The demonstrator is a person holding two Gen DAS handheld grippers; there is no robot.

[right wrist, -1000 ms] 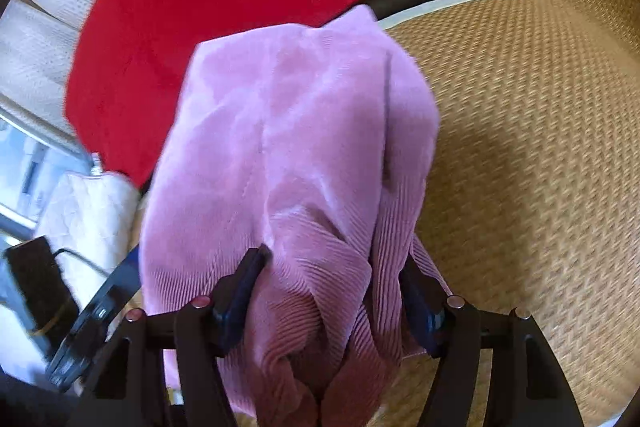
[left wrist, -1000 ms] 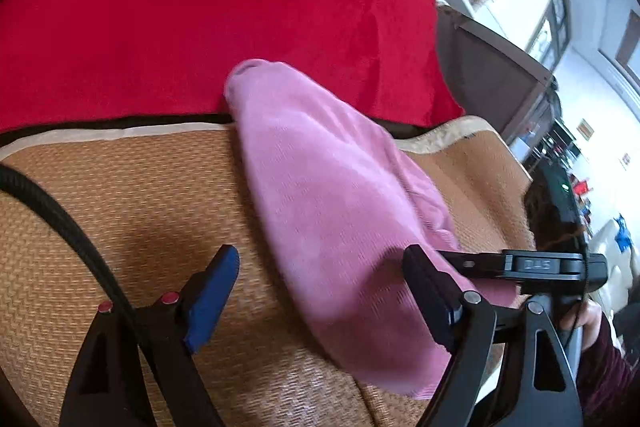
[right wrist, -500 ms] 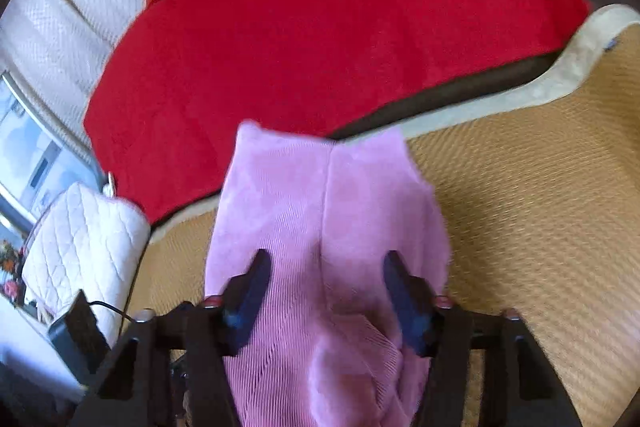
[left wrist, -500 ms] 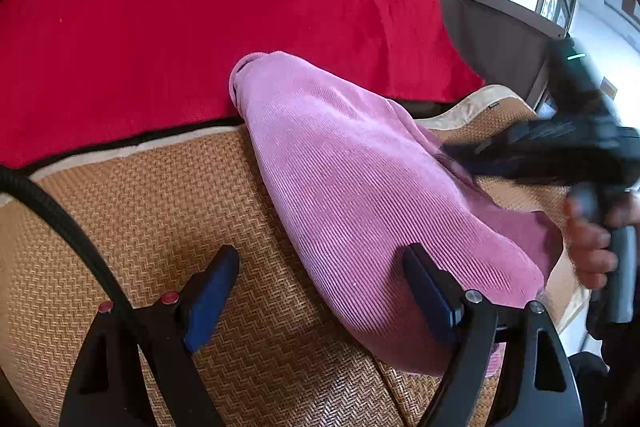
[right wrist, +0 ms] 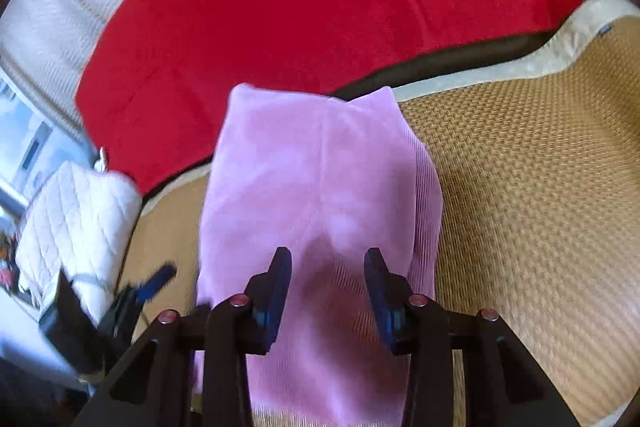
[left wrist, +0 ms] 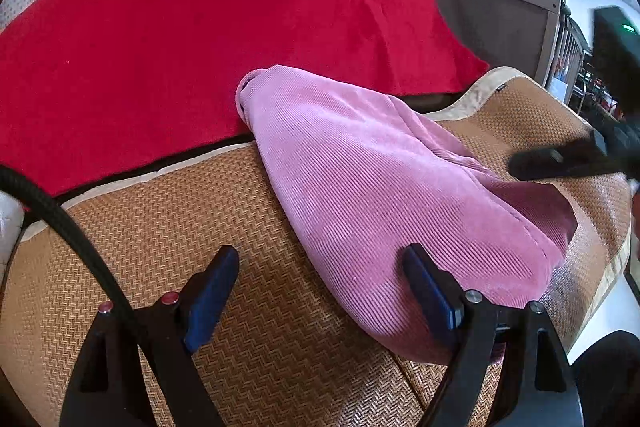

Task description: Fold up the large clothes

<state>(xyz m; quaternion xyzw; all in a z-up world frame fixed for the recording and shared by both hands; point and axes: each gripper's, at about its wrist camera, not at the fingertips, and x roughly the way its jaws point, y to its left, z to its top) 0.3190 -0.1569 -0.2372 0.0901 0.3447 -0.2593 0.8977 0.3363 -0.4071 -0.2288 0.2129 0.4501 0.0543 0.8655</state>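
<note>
Right now the pink corduroy garment (left wrist: 380, 195) lies as one long folded bundle on the woven rattan mat (left wrist: 168, 227), its long axis running from the near edge of the mat away toward the red blanket (left wrist: 200, 27), where its far end just overlaps the dark seam between mat and blanket. Seen from the right wrist, that axis lines up almost straight ahead of the right gripper (right wrist: 327, 287), which hangs above the garment's near end with cloth showing behind the gap; its jaws stand partly apart and grip nothing, as far as this blurred view shows. The left gripper (left wrist: 320, 291) sits off the garment's left flank, jaws spread wide and empty: one blue pad is over bare mat, the other at the rounded near edge of the cloth. So the right hand looks the nearer to the near end, and the left the better placed for the long side. The fabric is fine-ribbed, soft and thick, bulging where it is doubled, with a darker hollow at the open near corner; I judge it will sag if lifted by one point. The mat is stiff herringbone weave with a pale cloth border.
</note>
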